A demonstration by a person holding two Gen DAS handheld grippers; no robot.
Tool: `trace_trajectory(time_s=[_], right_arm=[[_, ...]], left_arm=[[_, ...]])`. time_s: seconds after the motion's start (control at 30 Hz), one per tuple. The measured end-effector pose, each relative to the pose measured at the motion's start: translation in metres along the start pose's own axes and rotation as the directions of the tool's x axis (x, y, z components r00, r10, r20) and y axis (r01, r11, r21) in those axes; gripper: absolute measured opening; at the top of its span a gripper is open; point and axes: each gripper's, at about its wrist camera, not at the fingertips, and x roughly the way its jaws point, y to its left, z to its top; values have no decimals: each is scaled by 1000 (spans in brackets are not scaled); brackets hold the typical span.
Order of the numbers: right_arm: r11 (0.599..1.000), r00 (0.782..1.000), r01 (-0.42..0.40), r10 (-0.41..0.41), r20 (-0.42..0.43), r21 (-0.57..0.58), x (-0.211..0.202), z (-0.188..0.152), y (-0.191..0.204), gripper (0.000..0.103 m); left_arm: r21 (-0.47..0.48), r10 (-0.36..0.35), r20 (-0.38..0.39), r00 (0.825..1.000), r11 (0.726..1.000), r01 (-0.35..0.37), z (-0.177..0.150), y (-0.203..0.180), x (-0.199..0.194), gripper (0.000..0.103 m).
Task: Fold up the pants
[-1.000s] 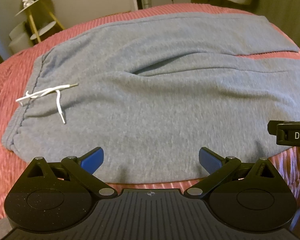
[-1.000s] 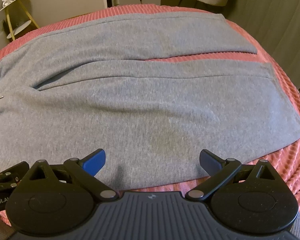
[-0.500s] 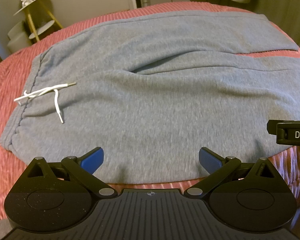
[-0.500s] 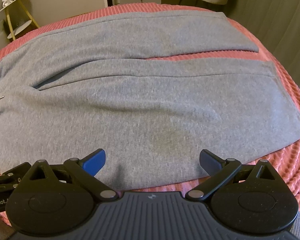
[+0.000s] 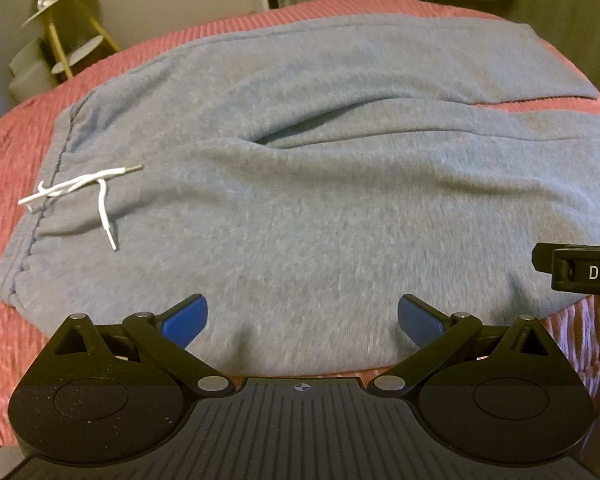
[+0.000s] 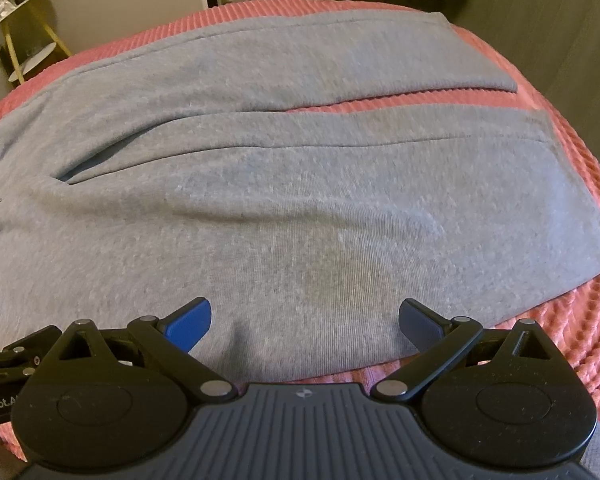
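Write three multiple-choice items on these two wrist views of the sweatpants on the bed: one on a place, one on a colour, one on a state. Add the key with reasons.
1. Where does the white drawstring lie?
A. At the waistband end, on the left of the left wrist view
B. At the leg cuffs
C. On the bedspread beyond the pants

2. What colour is the bedspread under the grey sweatpants?
A. Green
B. White
C. Salmon pink

3. How do the left gripper and right gripper stand?
A. Both clamped on cloth
B. Both open, over the near edge of the pants
C. One open, one shut

Key: 1 A, the cord sits by the stitched waistband. 2 C, ribbed pink shows all around the pants. 3 B, each pair of blue pads is spread wide with nothing between.
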Motion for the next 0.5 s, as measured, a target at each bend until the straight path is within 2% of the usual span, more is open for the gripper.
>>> trace_trajectory(time_s=[0.13,0.2,0.27,0.3,0.37,0.4,0.47,0.5], right_arm=[[1000,1000,-4,4,-11,2,2,2,-1,100],[1000,1000,-18,18,9,2,-4,6,-5,100],[1000,998,-11,11,65,7,-15,14,-11,100],[1000,993,5,-6,122,11,-24,20,-16,100],[998,959,67,-70,273,21,-41,34,-29,100],[994,935,98,-106,338,40,-45,39,-34,100],[983,873,156,-184,452,98,-43,53,-48,100],[983,870,155,-184,457,102,-36,61,-53,100]], left_arm=[[5,-15,-5,1000,1000,15,4,0,1,103],[8,-31,6,999,999,31,9,0,-1,103],[7,-43,19,999,999,42,16,1,-2,103],[4,-46,24,999,999,46,21,2,-1,103],[-9,-61,25,998,998,61,32,5,5,103],[-15,-64,22,998,998,64,38,7,10,103],[-30,-41,19,999,999,42,51,11,19,103],[-37,-21,17,1000,999,21,59,13,26,103]])
